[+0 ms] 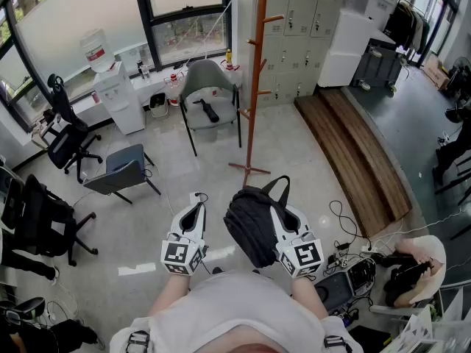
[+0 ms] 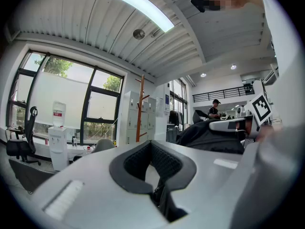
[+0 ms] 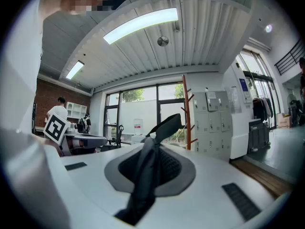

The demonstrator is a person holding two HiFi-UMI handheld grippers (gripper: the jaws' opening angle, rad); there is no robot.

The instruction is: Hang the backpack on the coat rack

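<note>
My right fingers (image 3: 187, 171) pinch the backpack (image 1: 246, 226) by its strap (image 3: 145, 185). It's soft, sags heavily, and may swing. My left fingers (image 2: 134, 166) are closed on nothing.

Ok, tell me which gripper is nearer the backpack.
Right. The right gripper is on the backpack, its fingers closed on the strap. The left gripper is empty and sits apart from the backpack, off its left side.
</note>
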